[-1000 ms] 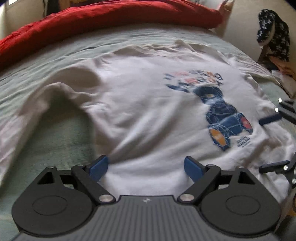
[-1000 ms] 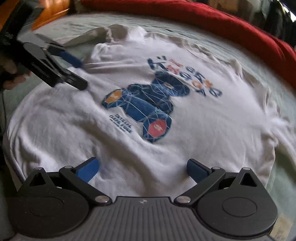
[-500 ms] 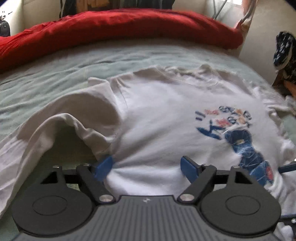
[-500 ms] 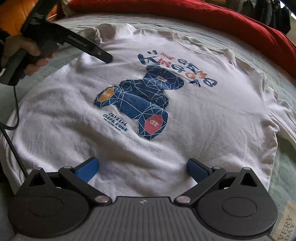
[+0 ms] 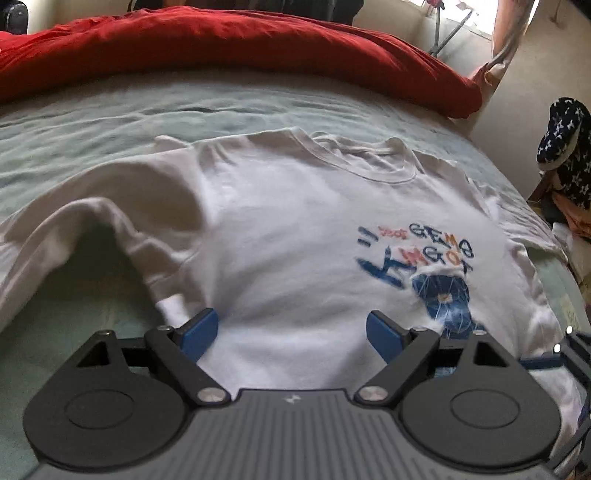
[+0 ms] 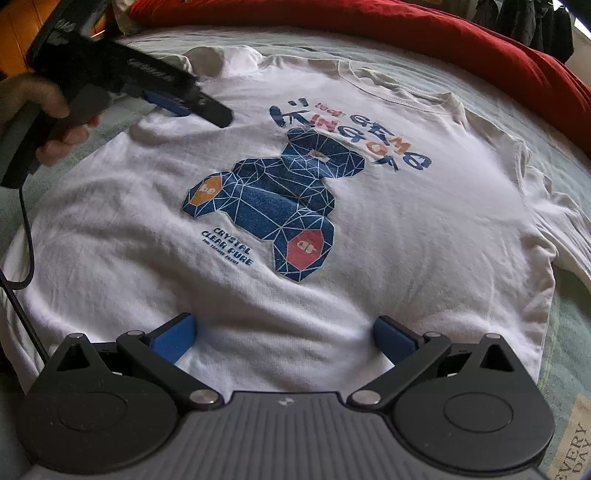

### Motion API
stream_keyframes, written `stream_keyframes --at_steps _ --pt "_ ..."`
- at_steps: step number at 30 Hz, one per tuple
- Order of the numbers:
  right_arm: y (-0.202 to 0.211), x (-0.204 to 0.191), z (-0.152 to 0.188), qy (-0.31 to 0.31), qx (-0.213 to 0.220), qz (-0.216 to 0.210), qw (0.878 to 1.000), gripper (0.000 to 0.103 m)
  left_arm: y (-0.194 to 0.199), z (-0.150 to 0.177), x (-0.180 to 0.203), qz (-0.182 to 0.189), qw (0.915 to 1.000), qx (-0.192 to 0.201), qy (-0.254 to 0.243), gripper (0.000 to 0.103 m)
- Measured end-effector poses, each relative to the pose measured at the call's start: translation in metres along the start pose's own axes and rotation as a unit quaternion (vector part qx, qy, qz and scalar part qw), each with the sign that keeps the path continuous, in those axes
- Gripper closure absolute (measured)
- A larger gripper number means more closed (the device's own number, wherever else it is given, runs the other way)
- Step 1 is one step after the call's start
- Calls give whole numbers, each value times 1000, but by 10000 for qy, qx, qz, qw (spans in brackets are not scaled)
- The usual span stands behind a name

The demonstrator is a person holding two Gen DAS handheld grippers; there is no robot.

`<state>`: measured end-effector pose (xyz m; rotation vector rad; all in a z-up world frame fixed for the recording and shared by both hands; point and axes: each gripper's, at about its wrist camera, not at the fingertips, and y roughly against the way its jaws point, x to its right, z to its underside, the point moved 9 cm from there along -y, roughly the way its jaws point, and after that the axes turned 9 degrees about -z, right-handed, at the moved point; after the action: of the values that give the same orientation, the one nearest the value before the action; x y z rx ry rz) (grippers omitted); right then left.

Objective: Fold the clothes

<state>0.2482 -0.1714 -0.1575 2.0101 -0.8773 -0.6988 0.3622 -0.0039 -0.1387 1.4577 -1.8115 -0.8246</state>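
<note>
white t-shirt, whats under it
The white t-shirt lies print-up on a pale green bedsheet, which shows all around it. Anything between shirt and sheet is covered.

Daylight, soft, seemingly from window [image 5: 476,14] at top right of left wrist view; that corner blown out. White T-shirt [image 5: 295,229] bright, near overexposed, folds low-contrast. Deep shadow under raised sleeve [image 5: 92,221] at left. Left view slightly soft, print [image 5: 424,266] smeared, perhaps motion blur. Right wrist view sharper; print [image 6: 280,206] crisp, lettering readable. Left gripper [image 6: 192,103] dark, underexposed, blurred. Strong fisheye bending at edges, corners vignetted black. Red duvet [image 6: 443,40] saturated.
</note>
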Motion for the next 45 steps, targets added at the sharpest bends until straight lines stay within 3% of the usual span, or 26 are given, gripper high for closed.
stream_keyframes --at_steps 4,14,19,23,28,30,33,38,42,45 --pt "0 0 0 3 10 15 10000 0 19 3 -16 -6 9998 -112 188 15" --pt "13 -3 -20 -110 -168 -173 9996 0 58 8 -87 -471 9934 54 1044 15" --pt "24 -5 -44 -238 -34 -306 9992 0 72 26 -130 -758 9806 -16 1805 16" --pt "21 -14 -73 -428 79 -485 9979 0 84 47 -176 -942 9540 -131 2845 18" --pt "12 -42 -103 -517 159 -758 9957 0 106 71 -229 -1123 9161 131 3847 19" --pt "5 -55 -113 -478 137 -842 9952 0 111 81 -249 -1201 9026 201 4129 27" --pt "-7 -75 -127 -410 78 -953 9946 0 112 96 -274 -1148 8797 290 4606 39" --pt "-27 -104 -150 -229 -2 -1126 9934 0 106 115 -309 -897 8373 662 5353 41" --pt "-44 -126 -171 -122 10 -1208 9926 0 96 117 -330 -816 8200 982 5580 46" --pt "-54 -139 -186 -104 51 -1267 9919 0 90 110 -344 -823 8202 1154 5543 47"
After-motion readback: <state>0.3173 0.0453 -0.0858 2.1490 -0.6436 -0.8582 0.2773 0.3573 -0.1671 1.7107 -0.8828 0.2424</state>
